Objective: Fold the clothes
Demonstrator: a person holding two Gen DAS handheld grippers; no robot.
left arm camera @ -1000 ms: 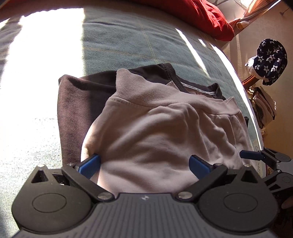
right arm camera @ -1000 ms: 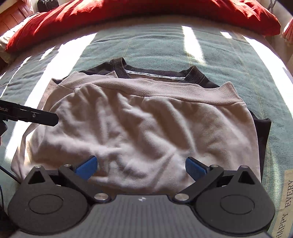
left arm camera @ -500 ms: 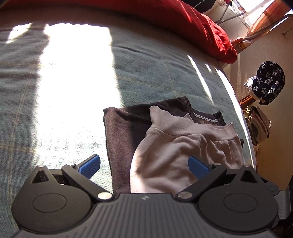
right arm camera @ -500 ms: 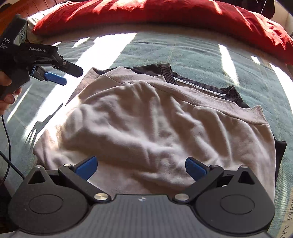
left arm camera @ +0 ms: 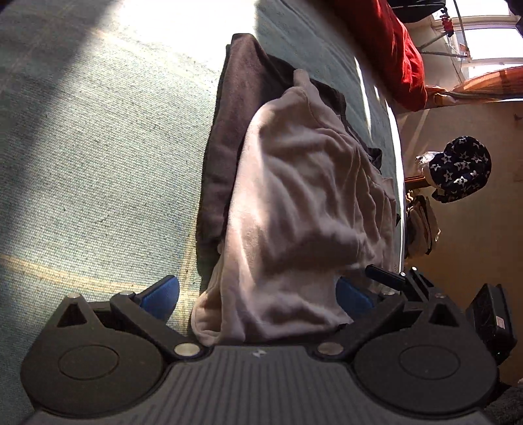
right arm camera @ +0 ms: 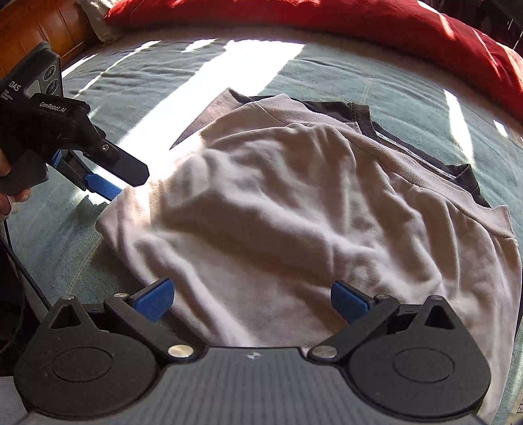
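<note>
Pale pink sweatshirt point(right arm camera: 310, 222): lies rumpled on the bed, spread over most of a dark garment point(right arm camera: 421, 153), ribbed hem toward the far side. Dark garment shows only as a ribbed neckline and edges beyond and to the left of the pink cloth; in the left wrist view it forms a brown band point(left arm camera: 228, 130) beside the pink one point(left arm camera: 300, 202).

Left gripper point(right arm camera: 114, 183): jaws parted, blue pads visible, tips at the sweatshirt's left corner; whether they touch the cloth cannot be told. Held by a hand point(right arm camera: 6, 183) at the frame's left edge. In its own view point(left arm camera: 258, 294) the pink corner sits between the spread fingers, ungripped.

Right gripper point(right arm camera: 251, 299): jaws wide apart, hovering at the near edge of the sweatshirt, holding nothing.

Bed cover point(right arm camera: 137, 98): green weave, striped with sunlight. Red pillow point(right arm camera: 359, 23): along the far side.
</note>
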